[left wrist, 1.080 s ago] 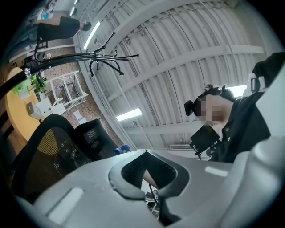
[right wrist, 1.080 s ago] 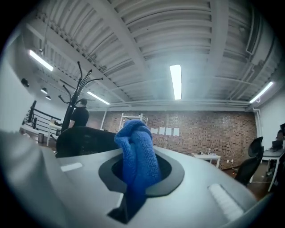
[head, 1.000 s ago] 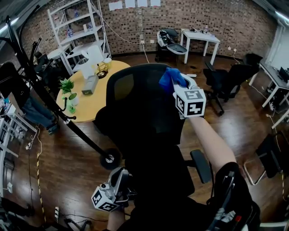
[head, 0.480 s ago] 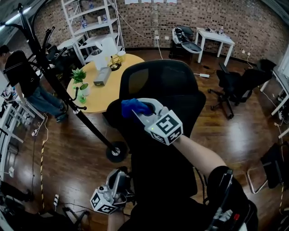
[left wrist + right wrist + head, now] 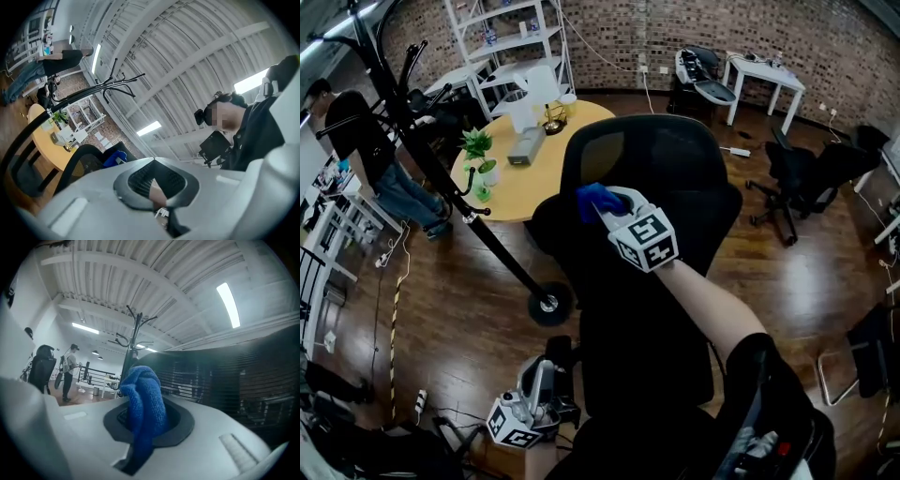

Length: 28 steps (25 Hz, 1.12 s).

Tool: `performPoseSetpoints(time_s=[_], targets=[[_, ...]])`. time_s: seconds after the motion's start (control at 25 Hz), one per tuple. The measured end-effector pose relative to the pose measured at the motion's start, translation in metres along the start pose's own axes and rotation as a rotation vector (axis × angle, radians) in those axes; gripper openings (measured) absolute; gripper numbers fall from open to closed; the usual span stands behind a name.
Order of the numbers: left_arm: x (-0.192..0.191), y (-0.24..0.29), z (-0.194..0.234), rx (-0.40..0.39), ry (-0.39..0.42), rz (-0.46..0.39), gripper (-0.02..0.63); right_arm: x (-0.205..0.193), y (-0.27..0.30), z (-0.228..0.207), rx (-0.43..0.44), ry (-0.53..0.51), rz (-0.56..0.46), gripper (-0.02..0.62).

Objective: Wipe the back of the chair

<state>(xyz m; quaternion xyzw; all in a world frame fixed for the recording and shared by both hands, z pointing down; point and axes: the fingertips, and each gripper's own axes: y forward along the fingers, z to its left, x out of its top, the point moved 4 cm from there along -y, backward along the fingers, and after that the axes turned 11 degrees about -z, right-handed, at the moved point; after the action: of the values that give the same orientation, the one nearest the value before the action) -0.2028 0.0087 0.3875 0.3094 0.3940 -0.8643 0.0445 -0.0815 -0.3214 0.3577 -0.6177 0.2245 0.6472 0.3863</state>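
A dark wooden floor (image 5: 459, 281) runs through the room. On it stand a black office chair (image 5: 666, 169) and the wheeled foot of a black stand (image 5: 549, 304). Just beside them, a round yellow table (image 5: 520, 192) carries a potted plant (image 5: 478, 150), a grey box (image 5: 527, 145) and a white object (image 5: 534, 89).

Office-type workspace, open-plan, loft or industrial look. Bare brick wall (image 5: 787, 37) ran along far side; dark wood-plank floor (image 5: 459, 300) throughout. Several black swivel chairs (image 5: 806, 173) stood about, plus mesh-backed office chair (image 5: 666, 159) in foreground. Round yellow meeting table (image 5: 525, 183) carried potted plant (image 5: 478, 150) and small desk items. White shelving unit (image 5: 511, 37) and white desk (image 5: 764, 75) stood against wall. Black coat stand (image 5: 441, 178) was near table. Ribbed ceiling (image 5: 187, 42) had strip light (image 5: 228, 304). Person (image 5: 356, 141) stood at left edge.
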Motion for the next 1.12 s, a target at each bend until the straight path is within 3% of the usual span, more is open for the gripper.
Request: performPoseSetpoints(time_s=[0.4,0.68,0.8,1.12], targets=[[-0.032,0.034,-0.002,-0.112,-0.08,0.093,0.002,-0.012,-0.14,-0.131,-0.361,0.047,0.017,0.035],[-0.048,0.048,-0.01,-0.154,-0.111,0.122,0.002,-0.019,-0.19,-0.153,-0.467,0.063,0.037,0.035],[-0.049,0.045,-0.011,-0.14,-0.11,0.118,0.002,-0.024,-0.179,-0.132,-0.414,0.1,0.021,0.035],[-0.014,0.015,-0.001,-0.018,-0.036,0.04,0.002,-0.053,-0.045,0.023,-0.012,0.191,0.05,0.035]])
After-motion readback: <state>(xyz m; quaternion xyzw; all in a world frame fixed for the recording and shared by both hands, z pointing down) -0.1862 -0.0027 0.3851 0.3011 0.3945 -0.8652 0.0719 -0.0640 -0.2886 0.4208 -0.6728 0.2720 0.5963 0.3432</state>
